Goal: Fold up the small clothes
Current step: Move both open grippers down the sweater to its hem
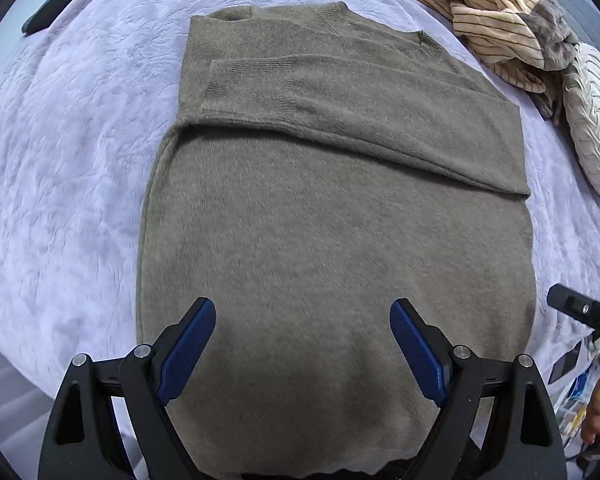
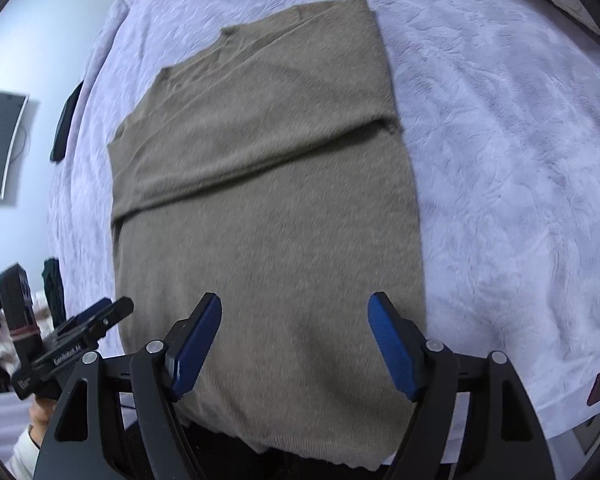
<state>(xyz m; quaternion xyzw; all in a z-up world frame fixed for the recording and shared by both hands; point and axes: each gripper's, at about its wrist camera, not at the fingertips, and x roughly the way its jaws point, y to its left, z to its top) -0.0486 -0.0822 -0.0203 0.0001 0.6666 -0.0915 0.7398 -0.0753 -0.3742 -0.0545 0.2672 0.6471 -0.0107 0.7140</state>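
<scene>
An olive-grey knit sweater (image 1: 332,216) lies flat on a lavender plush blanket (image 1: 68,168), both sleeves folded across the chest, collar at the far end. My left gripper (image 1: 302,316) is open and empty, hovering over the sweater's lower part near the hem. The right gripper's body shows at the right edge of the left wrist view (image 1: 580,312). In the right wrist view the same sweater (image 2: 268,216) fills the middle; my right gripper (image 2: 295,311) is open and empty above its lower part. The left gripper's body (image 2: 80,332) shows at the left.
A striped cream garment (image 1: 484,12) and a white quilted cushion (image 1: 592,128) lie at the far right of the blanket. A dark object (image 2: 66,124) lies at the bed's left edge. A wall screen (image 2: 0,144) hangs on the left.
</scene>
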